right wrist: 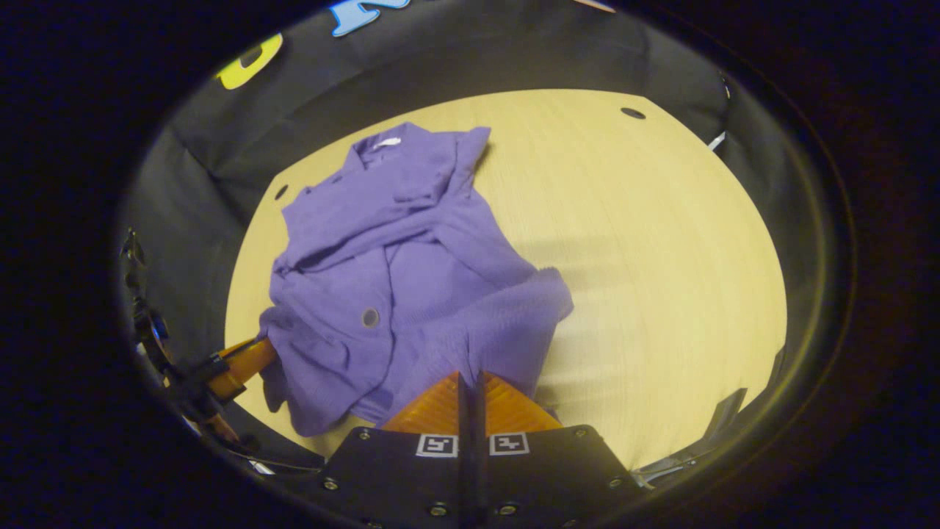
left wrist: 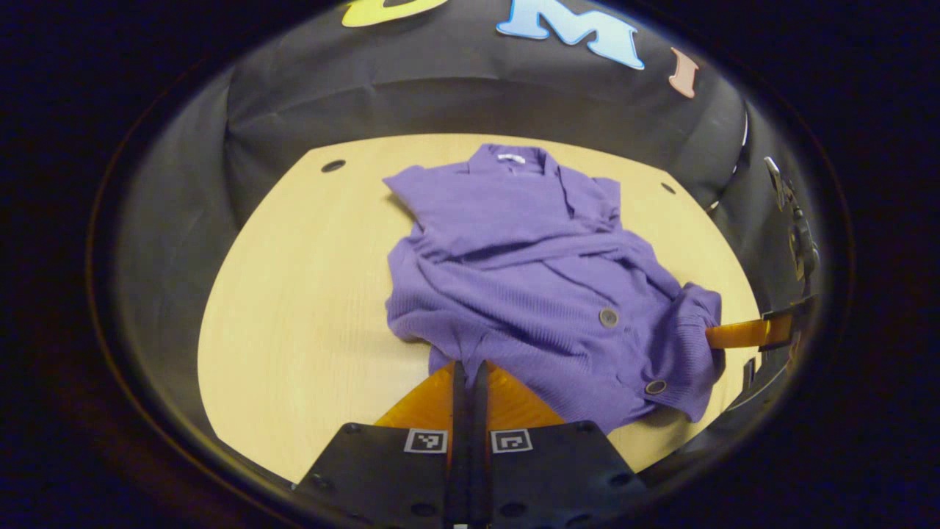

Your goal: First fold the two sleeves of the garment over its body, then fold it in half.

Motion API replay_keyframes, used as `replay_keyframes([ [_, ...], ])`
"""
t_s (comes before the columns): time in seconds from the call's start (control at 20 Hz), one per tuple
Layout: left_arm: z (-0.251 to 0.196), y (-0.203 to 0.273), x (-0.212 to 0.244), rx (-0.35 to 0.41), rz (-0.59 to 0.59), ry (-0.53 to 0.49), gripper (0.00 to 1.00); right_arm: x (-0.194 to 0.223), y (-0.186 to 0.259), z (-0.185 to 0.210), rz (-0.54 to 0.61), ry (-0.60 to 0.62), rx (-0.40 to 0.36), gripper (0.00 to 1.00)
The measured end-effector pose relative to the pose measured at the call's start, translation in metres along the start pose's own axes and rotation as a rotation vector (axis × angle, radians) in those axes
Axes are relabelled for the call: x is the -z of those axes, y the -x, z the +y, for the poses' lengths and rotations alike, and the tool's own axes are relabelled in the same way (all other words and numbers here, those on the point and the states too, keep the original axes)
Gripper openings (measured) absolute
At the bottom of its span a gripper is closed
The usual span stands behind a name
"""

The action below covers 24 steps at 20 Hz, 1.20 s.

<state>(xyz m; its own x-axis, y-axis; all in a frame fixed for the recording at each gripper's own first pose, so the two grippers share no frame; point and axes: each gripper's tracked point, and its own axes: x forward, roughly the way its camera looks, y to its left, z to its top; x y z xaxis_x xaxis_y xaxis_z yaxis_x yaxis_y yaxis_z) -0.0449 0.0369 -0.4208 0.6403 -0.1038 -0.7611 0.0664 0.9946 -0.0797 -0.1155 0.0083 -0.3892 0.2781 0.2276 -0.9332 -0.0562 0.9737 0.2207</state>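
left gripper (left wrist: 468,365): fingers pressed together with no gap, tips at the near hem of the purple cardigan (left wrist: 529,272); knit is bunched at the tips, so the hem looks pinched between them, though the fabric inside the grip is hidden. right gripper (right wrist: 470,376): fingers likewise clenched together at the hem's other near corner, cloth lapping over the tips. each gripper also appears at the margin of the other's view, touching the cardigan's bottom corner.

the cardigan lies on the tabletop (left wrist: 294,308), collar (left wrist: 510,158) toward the far edge, hem toward the near edge, closer to the far right corner as the left gripper view shows it. both sleeves are crossed over the chest; two buttons (left wrist: 608,317) show on the lower front.

judged step: sleeves done, the fold in half beginning. the next move calls for lifting both hem corners together and carrying them level toward the collar, keeping the crossed sleeves from sliding out.
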Motion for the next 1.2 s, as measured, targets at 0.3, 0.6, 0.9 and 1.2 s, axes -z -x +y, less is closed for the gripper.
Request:
replay_keyframes([
  [0.3, 0.010, -0.020, -0.069, 0.014, -0.080, -0.035, 0.07, -0.087, 0.001, 0.024, -0.110, -0.014, -0.043, 0.01],
  [0.6, 0.026, -0.043, -0.113, 0.015, -0.109, 0.003, 0.07, -0.156, -0.007, 0.035, -0.176, -0.026, -0.061, 0.05],
  [0.9, 0.044, -0.070, -0.199, 0.016, -0.202, 0.038, 0.07, -0.225, -0.027, 0.032, -0.245, -0.041, -0.060, 0.01],
  [1.2, 0.048, -0.097, -0.283, 0.026, -0.298, 0.061, 0.07, -0.305, -0.036, 0.022, -0.345, -0.089, -0.067, 0.01],
])
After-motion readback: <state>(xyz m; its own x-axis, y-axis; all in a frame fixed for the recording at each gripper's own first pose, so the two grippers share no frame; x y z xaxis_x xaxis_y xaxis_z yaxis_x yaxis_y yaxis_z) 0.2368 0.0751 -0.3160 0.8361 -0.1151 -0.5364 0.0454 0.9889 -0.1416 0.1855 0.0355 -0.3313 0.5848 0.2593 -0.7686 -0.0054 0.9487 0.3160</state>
